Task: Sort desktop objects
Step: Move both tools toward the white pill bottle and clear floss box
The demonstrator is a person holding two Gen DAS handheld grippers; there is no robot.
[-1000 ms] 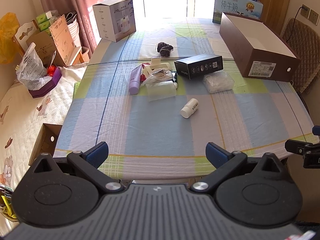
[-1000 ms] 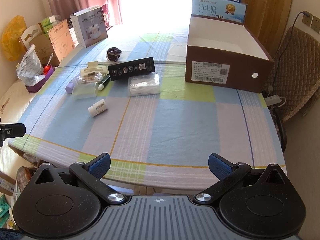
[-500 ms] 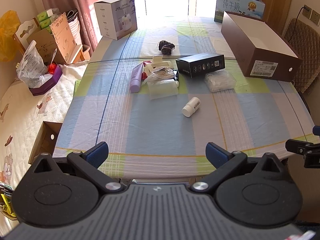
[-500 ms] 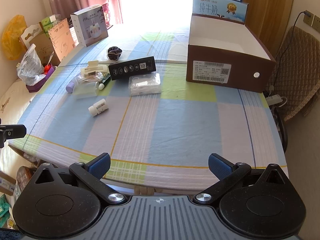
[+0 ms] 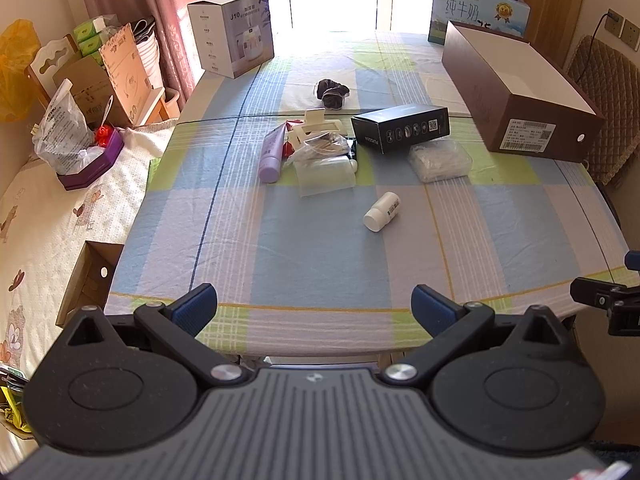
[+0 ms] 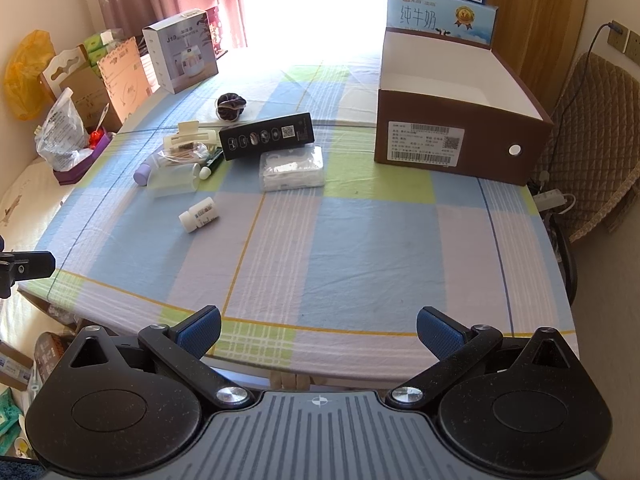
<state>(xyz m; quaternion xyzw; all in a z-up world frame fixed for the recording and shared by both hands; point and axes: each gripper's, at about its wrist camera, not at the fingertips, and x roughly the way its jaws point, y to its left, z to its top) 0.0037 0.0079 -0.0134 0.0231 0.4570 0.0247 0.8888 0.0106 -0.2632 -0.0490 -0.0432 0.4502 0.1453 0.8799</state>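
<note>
Left wrist view: left gripper (image 5: 314,306) hangs over the near edge of the checked tablecloth (image 5: 320,256), its blue-padded fingers spread wide and holding nothing. Dead ahead at 12 o'clock a white pill bottle (image 5: 382,212) lies on its side, apart from the rest. Beyond it, toward 11 o'clock, sits a loose heap: a purple tube (image 5: 271,154), a cream hair clip (image 5: 314,124) and a clear plastic container (image 5: 326,174), touching one another. A black carton (image 5: 400,128) lies just right of the heap, with a clear packet (image 5: 440,160) just beside it. A dark scrunchie (image 5: 332,94) rests farther back. At 2 o'clock stands the open brown box (image 5: 516,92).

Right wrist view: right gripper (image 6: 318,330) likewise hovers at the table's near edge, fingers wide apart and empty. The pill bottle (image 6: 199,215), heap and black carton (image 6: 266,136) lie toward 10 and 11 o'clock; the brown box (image 6: 460,120) stands at 1 o'clock, well apart from them.
</note>
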